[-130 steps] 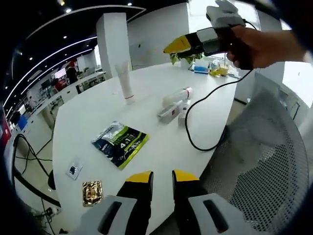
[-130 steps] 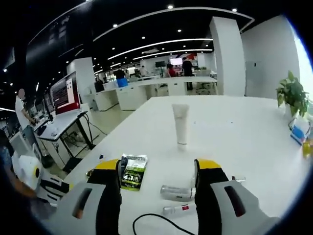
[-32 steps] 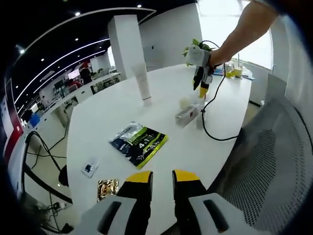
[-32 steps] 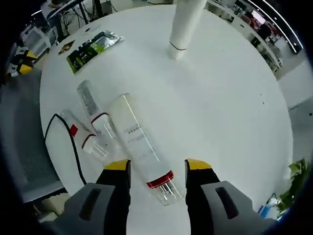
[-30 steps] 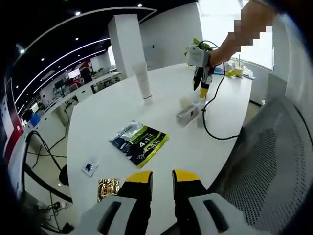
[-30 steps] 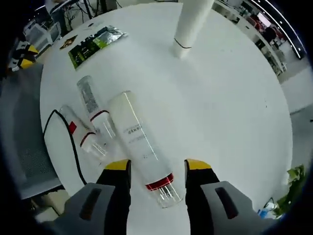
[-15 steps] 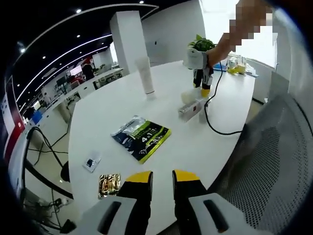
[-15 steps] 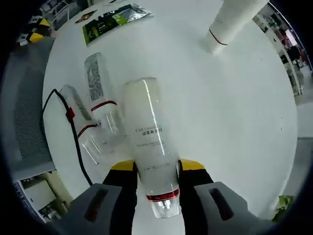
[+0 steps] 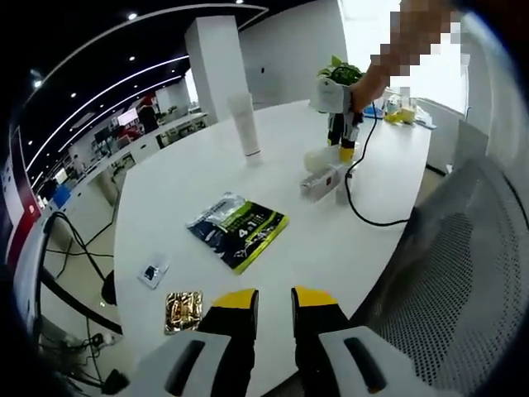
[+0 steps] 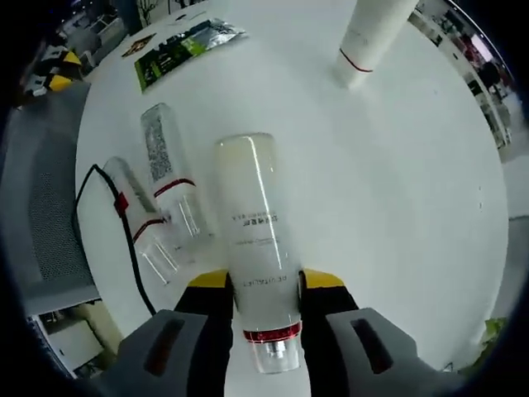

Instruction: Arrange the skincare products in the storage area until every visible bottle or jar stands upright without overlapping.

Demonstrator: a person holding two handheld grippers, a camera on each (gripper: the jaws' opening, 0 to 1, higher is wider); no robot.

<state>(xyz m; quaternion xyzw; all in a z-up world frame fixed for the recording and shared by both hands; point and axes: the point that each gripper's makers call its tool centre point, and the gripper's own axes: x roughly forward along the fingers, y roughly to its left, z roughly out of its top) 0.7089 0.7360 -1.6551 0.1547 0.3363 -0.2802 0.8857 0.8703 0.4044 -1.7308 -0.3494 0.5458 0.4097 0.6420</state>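
Note:
A large frosted white bottle [image 10: 250,240] with a red band and clear cap lies lengthwise between the jaws of my right gripper [image 10: 266,281], which is shut on its cap end. To its left, two smaller clear bottles [image 10: 162,157] [image 10: 136,219] lie flat on the white table [image 10: 397,190]. Farther off, a white tube [image 10: 368,33] stands upright on its cap. In the left gripper view, the right gripper [image 9: 340,124] is held over the white bottle [image 9: 316,159] and the small bottles [image 9: 324,180]. My left gripper [image 9: 274,299] hangs off the table's near edge, shut on nothing.
A green sachet [image 9: 238,231], a gold sachet [image 9: 183,310] and a small packet [image 9: 153,273] lie on the near part of the table. A black cable [image 9: 372,211] trails over the table edge. A mesh chair [image 9: 463,273] stands on the right. A potted plant [image 9: 339,76] stands far back.
The right gripper's jaws, open on either side of the large bottle a second ago, have shut on its cap end. The left gripper has hardly moved.

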